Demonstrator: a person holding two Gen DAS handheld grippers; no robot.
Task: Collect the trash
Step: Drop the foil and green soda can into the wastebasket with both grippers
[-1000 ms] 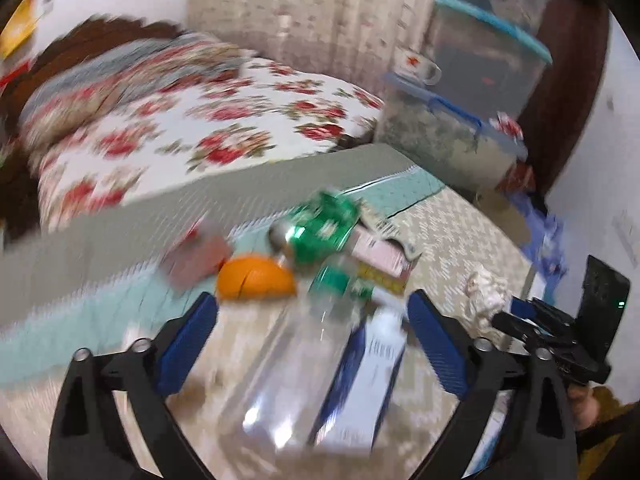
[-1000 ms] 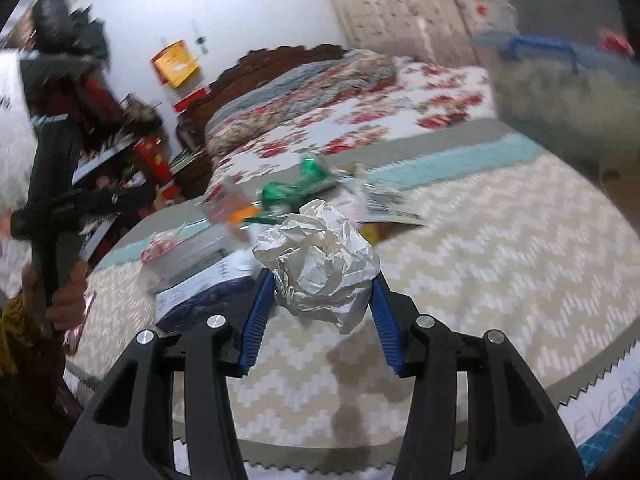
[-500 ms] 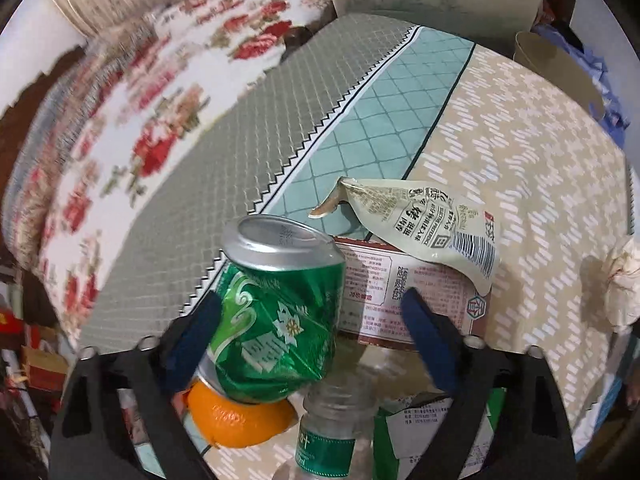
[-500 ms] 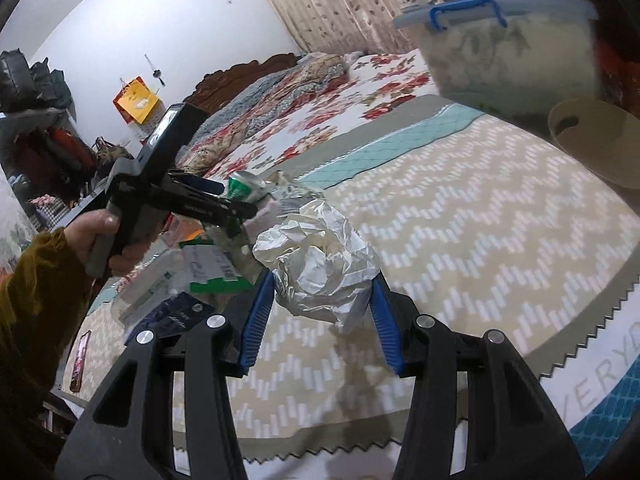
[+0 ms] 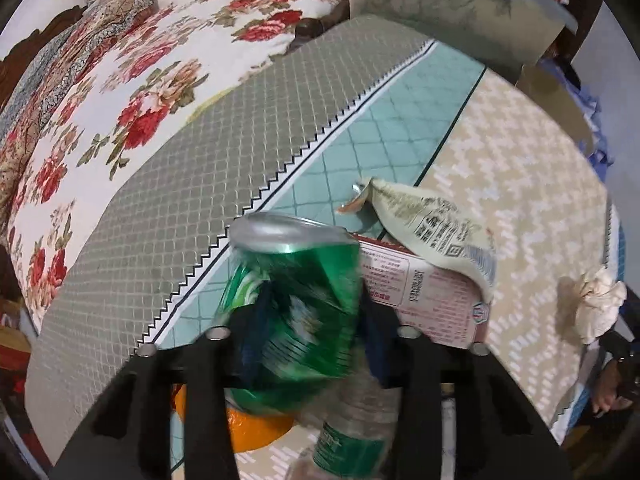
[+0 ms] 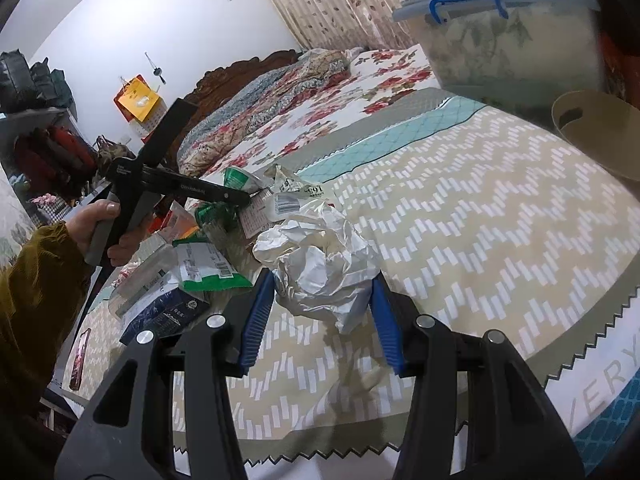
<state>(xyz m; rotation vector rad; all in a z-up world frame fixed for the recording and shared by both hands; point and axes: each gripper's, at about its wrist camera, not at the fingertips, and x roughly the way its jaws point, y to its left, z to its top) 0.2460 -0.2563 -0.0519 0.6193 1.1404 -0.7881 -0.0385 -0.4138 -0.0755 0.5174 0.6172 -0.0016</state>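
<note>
**Two grabs, nothing binned yet**

Half a second back: left gripper [image 5: 308, 328] wide around the green can [image 5: 292, 304]. Now pinched on it, probably lifted (blurry). Right gripper [image 6: 320, 308] still squeezing the crumpled paper ball [image 6: 320, 256] between its pads. Next up: bin run.

- Even, soft indoor light is seen in both views.
- The can [image 5: 296, 304] is smeared by motion blur.
- Edges are bent and darkened by fisheye distortion.
</note>
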